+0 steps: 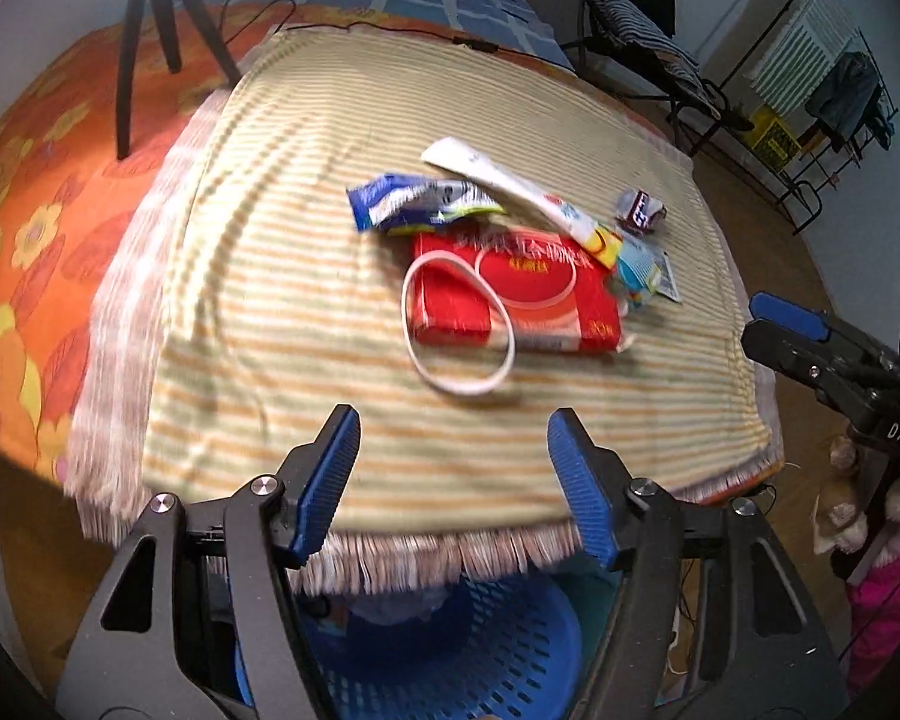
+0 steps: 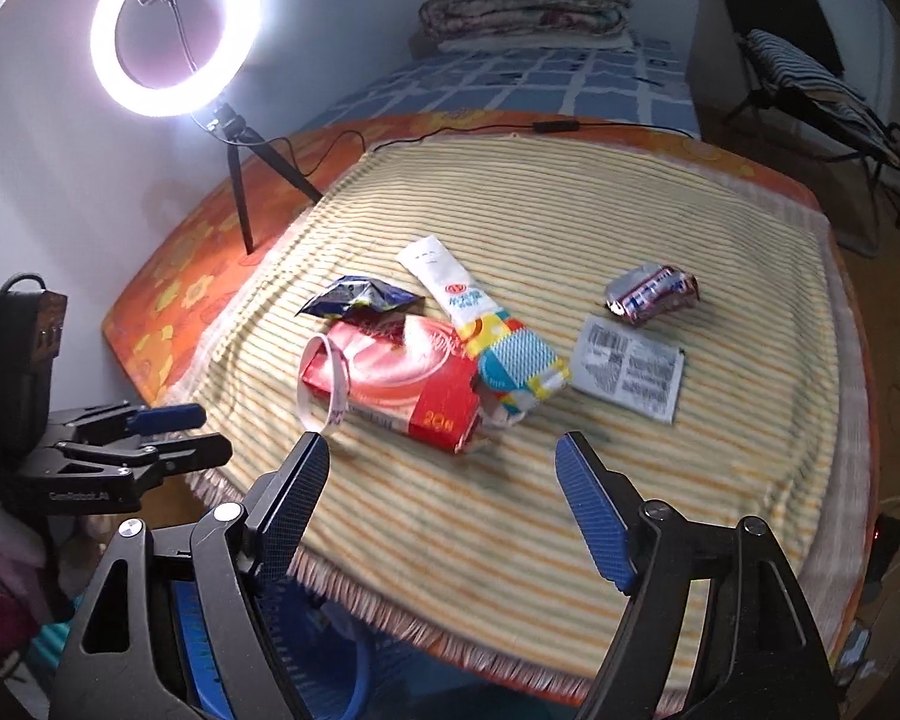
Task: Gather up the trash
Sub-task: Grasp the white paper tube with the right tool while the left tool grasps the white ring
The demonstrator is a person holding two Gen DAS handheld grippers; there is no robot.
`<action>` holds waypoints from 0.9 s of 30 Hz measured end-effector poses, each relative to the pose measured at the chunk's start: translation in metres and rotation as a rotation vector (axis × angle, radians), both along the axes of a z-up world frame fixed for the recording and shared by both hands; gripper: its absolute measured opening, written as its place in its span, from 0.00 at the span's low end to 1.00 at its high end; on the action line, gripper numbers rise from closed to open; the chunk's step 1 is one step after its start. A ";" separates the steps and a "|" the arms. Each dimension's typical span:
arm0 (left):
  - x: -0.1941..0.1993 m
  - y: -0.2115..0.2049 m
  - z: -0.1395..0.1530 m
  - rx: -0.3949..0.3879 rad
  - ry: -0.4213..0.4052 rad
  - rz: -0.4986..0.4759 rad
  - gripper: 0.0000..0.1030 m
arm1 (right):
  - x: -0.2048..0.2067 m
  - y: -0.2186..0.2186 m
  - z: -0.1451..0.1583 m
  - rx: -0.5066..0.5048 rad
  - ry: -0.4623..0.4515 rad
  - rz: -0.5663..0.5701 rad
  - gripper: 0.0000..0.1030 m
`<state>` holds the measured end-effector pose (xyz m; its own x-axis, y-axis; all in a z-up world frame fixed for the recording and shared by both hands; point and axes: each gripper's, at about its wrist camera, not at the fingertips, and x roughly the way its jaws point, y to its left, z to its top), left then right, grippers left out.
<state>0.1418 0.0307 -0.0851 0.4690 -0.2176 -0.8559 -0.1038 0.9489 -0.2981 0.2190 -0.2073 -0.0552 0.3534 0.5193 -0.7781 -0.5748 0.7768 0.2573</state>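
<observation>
Trash lies on a striped towel (image 1: pixel 282 312) (image 2: pixel 570 480): a red tissue pack (image 1: pixel 528 306) (image 2: pixel 402 378) with a white band (image 1: pixel 450 372) (image 2: pixel 333 372) looped over it, a blue crumpled wrapper (image 1: pixel 402 204) (image 2: pixel 360 294), a long white and yellow wrapper (image 1: pixel 510 186) (image 2: pixel 474 306), a small crumpled packet (image 1: pixel 639 210) (image 2: pixel 654 291) and a flat printed sachet (image 2: pixel 630 372). My left gripper (image 1: pixel 450 432) hangs open over the towel's near edge, with nothing between its fingers. My right gripper (image 2: pixel 441 462) is open too, just short of the red pack. Below the edge sits a blue basket (image 1: pixel 480 648) (image 2: pixel 342 660).
A ring light on a tripod (image 2: pixel 174 30) (image 1: pixel 150 30) stands at the far left on the orange floral cover (image 1: pixel 24 240). A cable (image 2: pixel 546 126) runs along the towel's far edge. A folding chair (image 2: pixel 810 84) and a clothes rack (image 1: pixel 822 90) stand to the right.
</observation>
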 end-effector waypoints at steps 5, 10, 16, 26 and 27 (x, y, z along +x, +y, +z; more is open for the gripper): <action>0.022 0.011 -0.008 0.010 0.006 0.004 0.64 | 0.026 0.016 -0.004 -0.018 0.018 0.049 0.75; 0.047 0.017 -0.019 0.002 0.023 -0.025 0.51 | 0.050 0.028 -0.015 -0.017 0.057 0.056 0.75; 0.066 0.017 -0.030 -0.011 0.037 -0.060 0.50 | 0.074 0.049 -0.028 -0.051 0.069 0.092 0.75; 0.084 0.024 -0.048 -0.053 0.081 -0.069 0.41 | 0.107 0.090 -0.051 -0.130 0.095 0.133 0.75; 0.086 0.025 -0.049 -0.063 0.083 -0.071 0.41 | 0.110 0.092 -0.053 -0.130 0.105 0.137 0.75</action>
